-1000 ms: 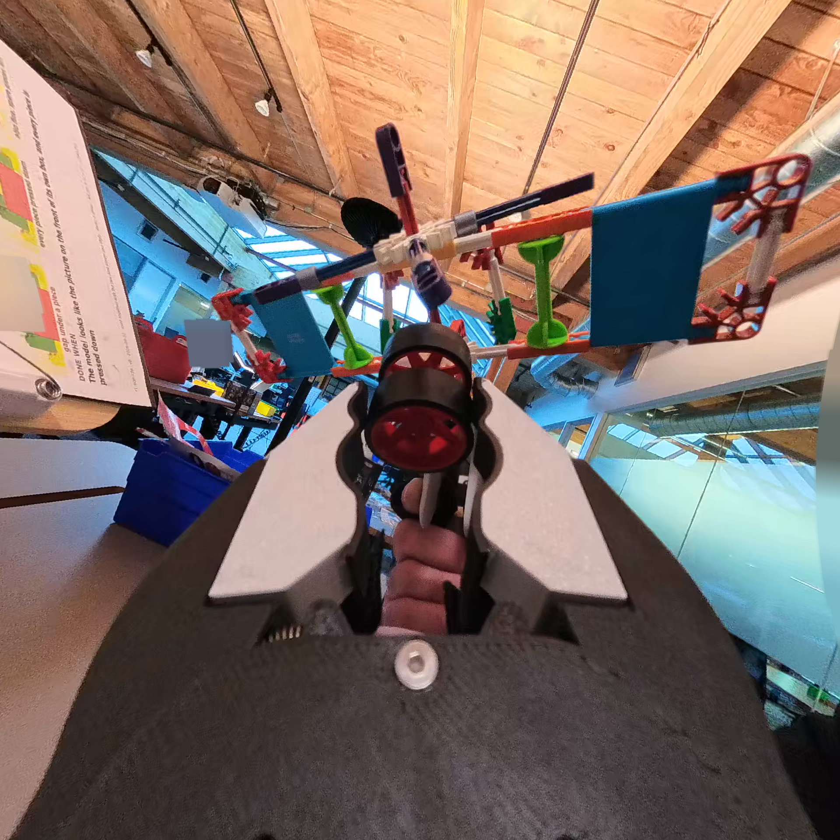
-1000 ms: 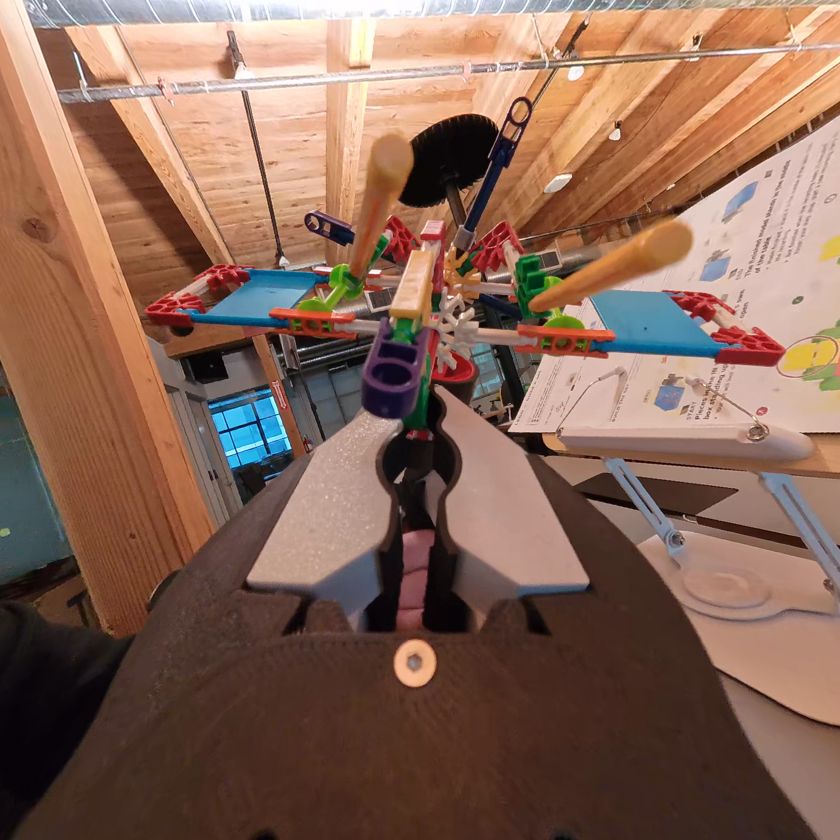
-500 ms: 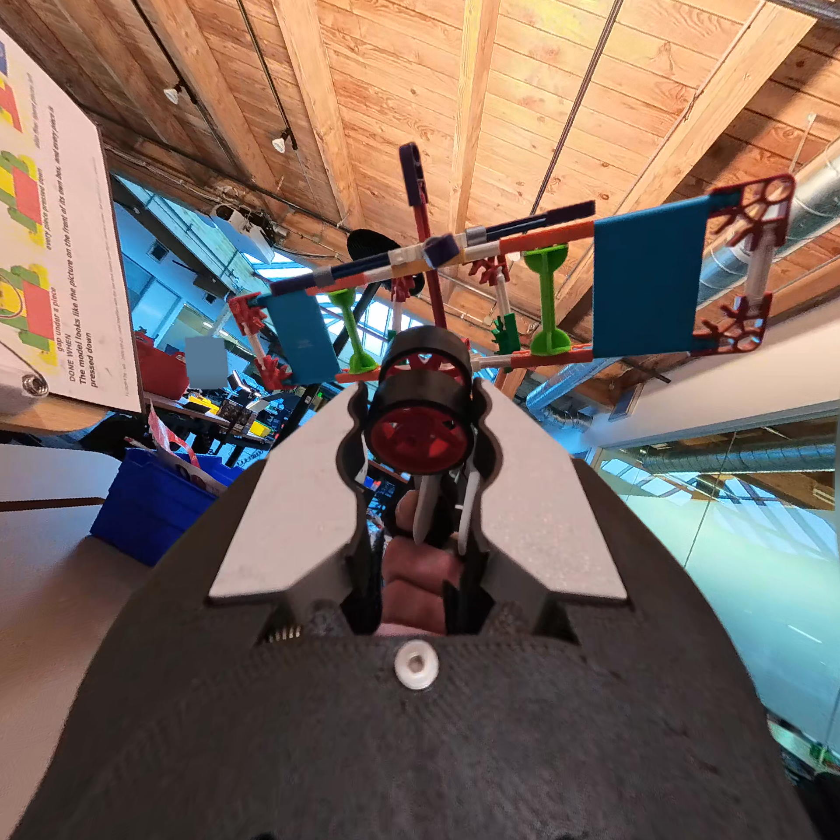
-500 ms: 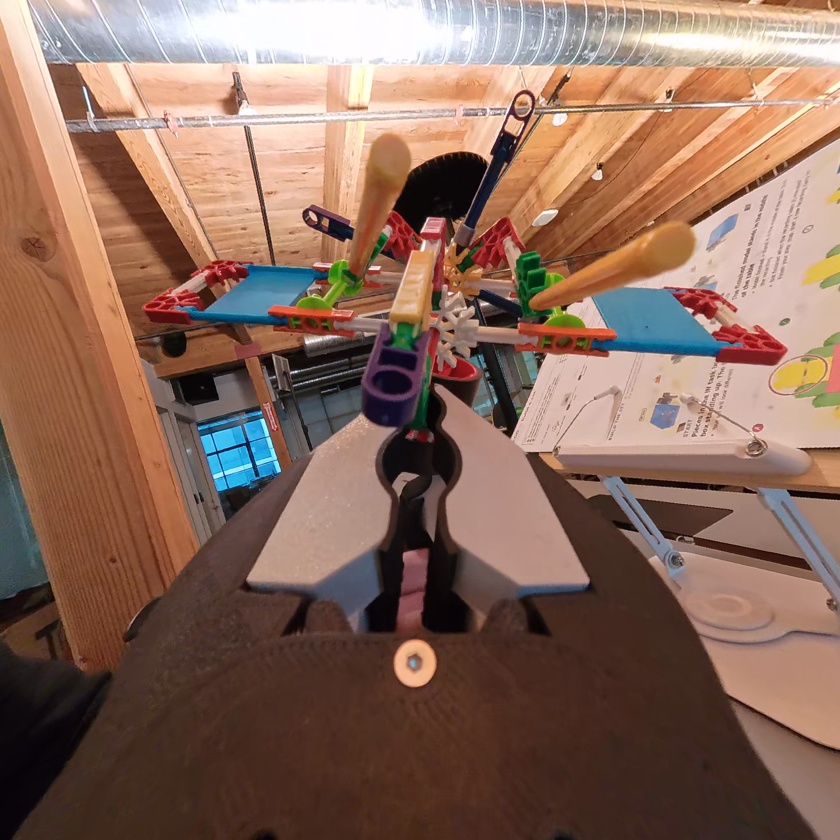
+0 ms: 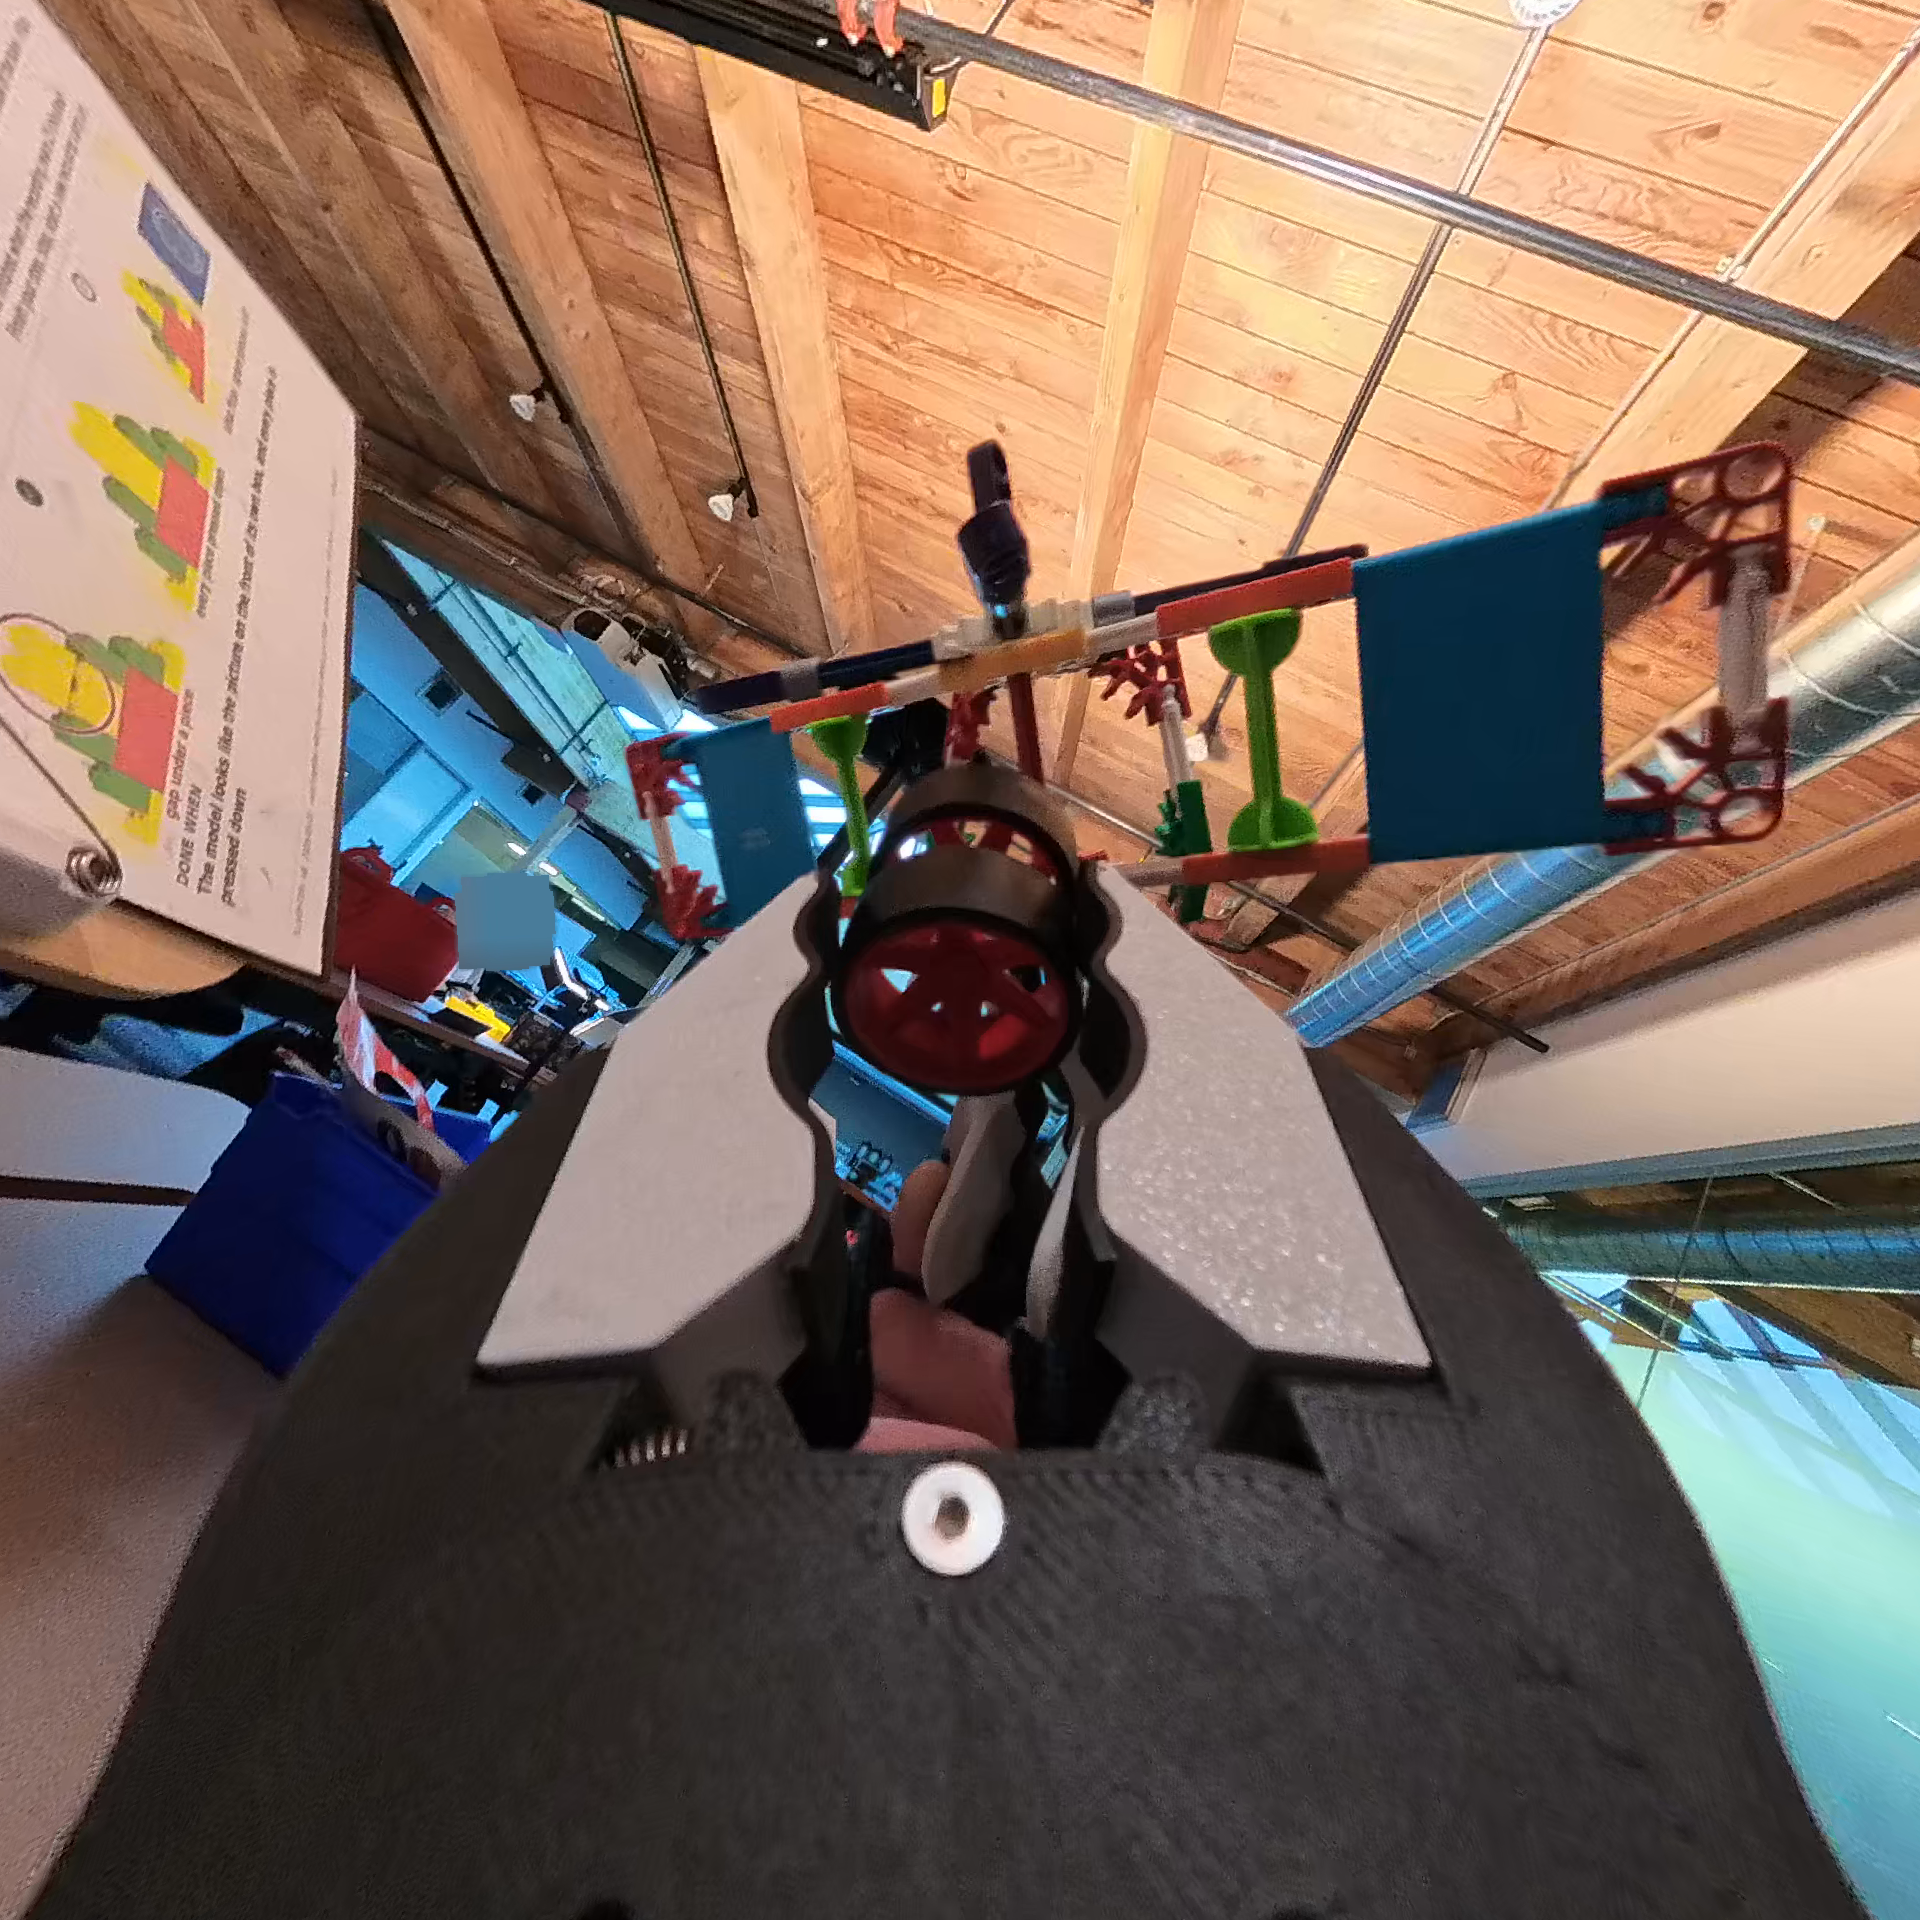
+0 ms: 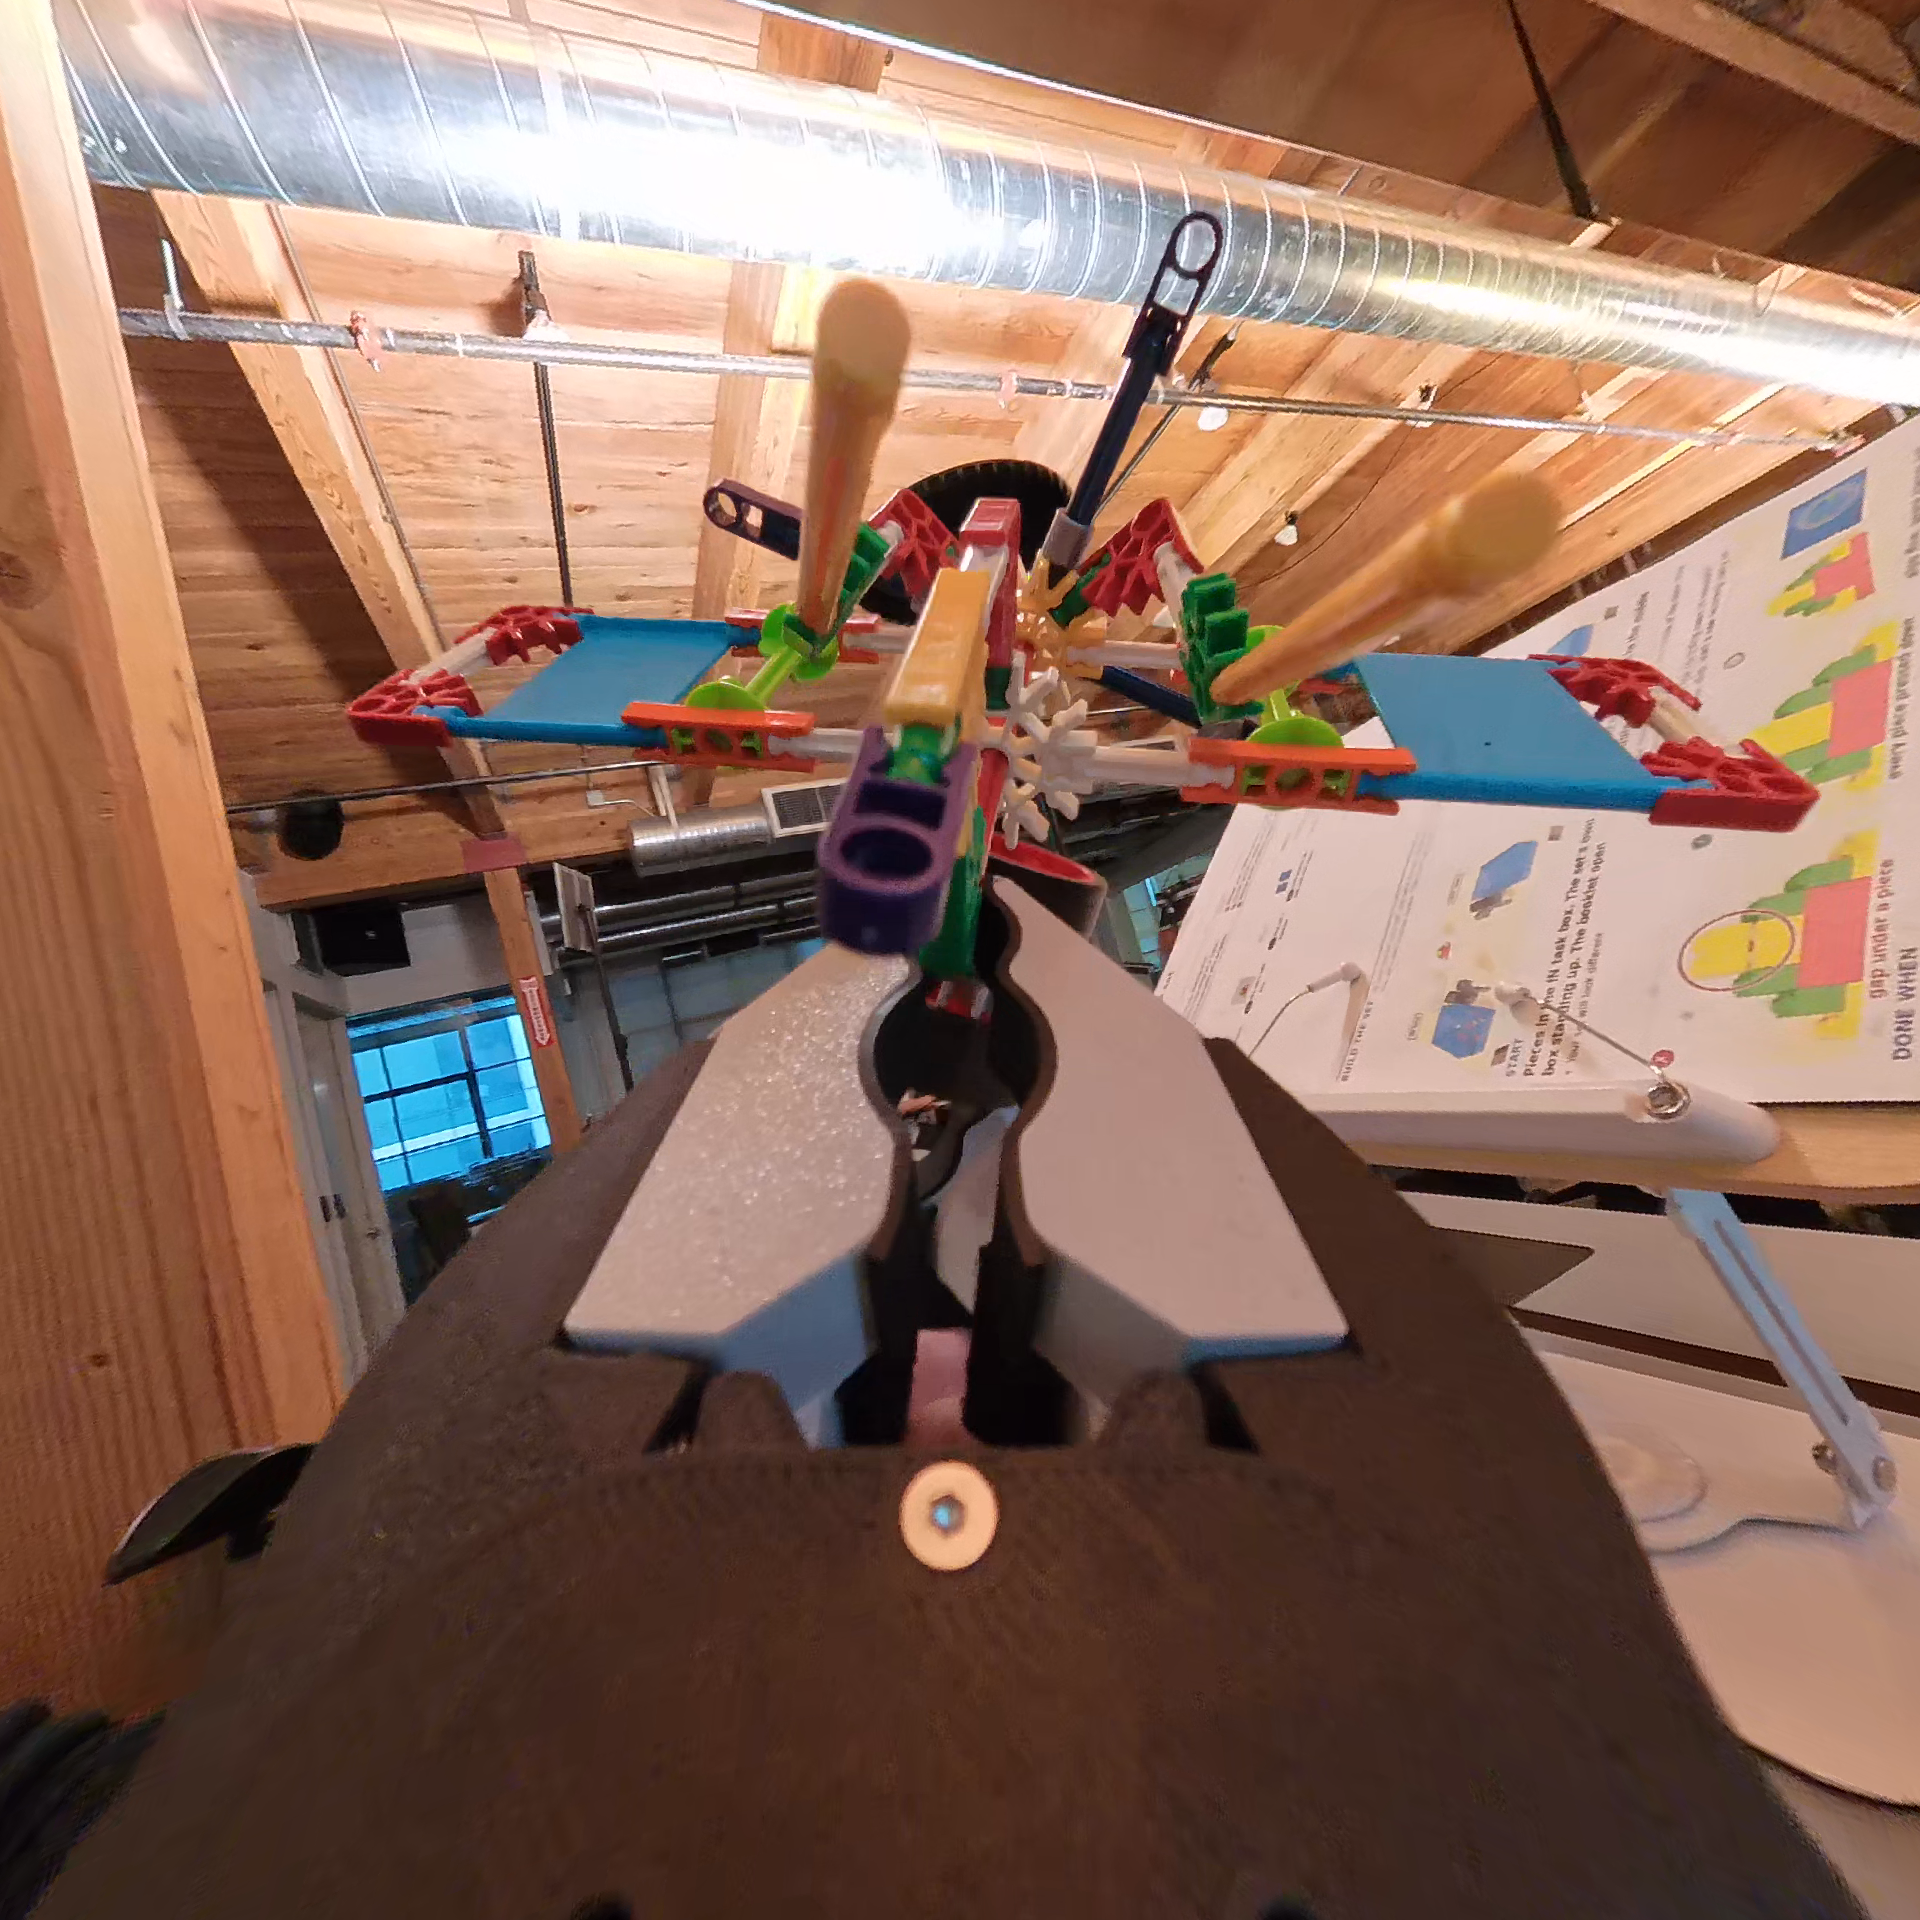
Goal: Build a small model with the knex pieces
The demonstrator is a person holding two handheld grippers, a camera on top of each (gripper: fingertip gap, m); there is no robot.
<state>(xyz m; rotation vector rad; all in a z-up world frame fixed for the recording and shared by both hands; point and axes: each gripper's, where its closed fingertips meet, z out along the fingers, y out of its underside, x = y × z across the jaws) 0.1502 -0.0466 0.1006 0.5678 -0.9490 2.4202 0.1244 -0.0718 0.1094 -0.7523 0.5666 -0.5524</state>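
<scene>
Here, nearest the lens in the left wrist view, the left gripper [image 5: 961, 935] is clamped on a black tyre with a red spoked hub [image 5: 951, 992], its grey fingers [image 5: 675, 1122] pressed against the tyre's sides. In the right wrist view the right gripper [image 6: 961, 971] is closed around the green-and-red stem [image 6: 951, 935] under a purple connector [image 6: 894, 862].

Both pieces belong to one rod-and-connector toy model [image 6: 997, 727], held aloft against the wooden ceiling [image 5: 1195, 312]. Judging by its look, the model is largely assembled: blue panels [image 6: 1496, 732] with red corner connectors stand at 3 and 9 o'clock, tan rods [image 6: 852, 416] point to 12 and 2 o'clock, and a black gear [image 6: 987, 483] sits behind the hub. What is left to fit I cannot tell.

Farther off at 9 o'clock in the left view, a blue bin [image 5: 301, 1216] rests on the table; papers stick out of it, the rest of its contents hidden. An instruction sheet [image 6: 1662, 831] stands on a stand [image 6: 1558, 1127] at 3 o'clock in the right view.
</scene>
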